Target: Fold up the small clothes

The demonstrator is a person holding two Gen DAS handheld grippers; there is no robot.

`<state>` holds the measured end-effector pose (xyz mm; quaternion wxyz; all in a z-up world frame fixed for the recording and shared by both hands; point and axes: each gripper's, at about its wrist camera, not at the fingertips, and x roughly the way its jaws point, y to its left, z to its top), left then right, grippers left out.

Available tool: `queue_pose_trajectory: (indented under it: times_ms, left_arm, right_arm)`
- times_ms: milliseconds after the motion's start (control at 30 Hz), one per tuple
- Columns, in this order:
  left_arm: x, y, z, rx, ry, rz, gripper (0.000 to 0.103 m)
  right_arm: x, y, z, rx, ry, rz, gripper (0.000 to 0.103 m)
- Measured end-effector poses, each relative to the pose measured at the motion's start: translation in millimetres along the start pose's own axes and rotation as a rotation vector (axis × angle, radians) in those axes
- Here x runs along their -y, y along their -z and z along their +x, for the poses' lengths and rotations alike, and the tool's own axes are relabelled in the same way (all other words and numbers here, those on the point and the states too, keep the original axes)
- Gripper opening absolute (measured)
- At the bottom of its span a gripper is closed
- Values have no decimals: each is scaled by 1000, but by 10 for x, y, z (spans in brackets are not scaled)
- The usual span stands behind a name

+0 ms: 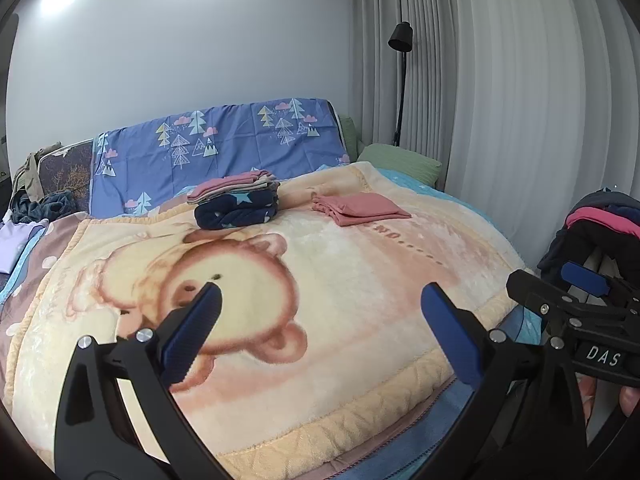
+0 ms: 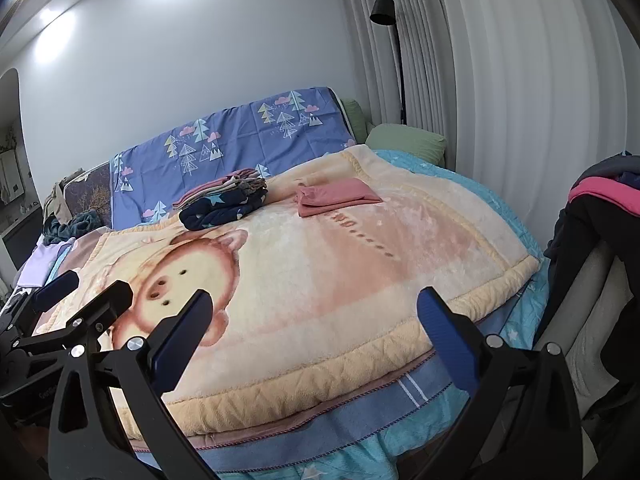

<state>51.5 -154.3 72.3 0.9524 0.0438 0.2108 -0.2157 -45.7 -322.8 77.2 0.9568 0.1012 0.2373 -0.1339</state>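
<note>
Both grippers, left gripper [image 1: 320, 300] and right gripper [image 2: 314, 306], are hanging wide and empty over the bear blanket [image 1: 340, 264]; better reaching low toward the clothes heap [image 2: 600, 196] for one garment

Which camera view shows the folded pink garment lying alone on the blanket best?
The left wrist view: the folded pink garment looks slightly larger there, with its layered left edge clear. The right wrist view shows the same garment smaller and more slanted, though unobstructed, on the bear blanket.
</note>
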Motion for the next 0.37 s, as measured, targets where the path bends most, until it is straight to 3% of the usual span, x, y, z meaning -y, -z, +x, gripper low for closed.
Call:
queue_pose_trajectory:
  times_ms: [367]
  left_arm:
    - [-14, 29, 36, -23, -1, -10, 101]
  right_arm:
    - [1, 22, 28, -13, -2, 3, 102]
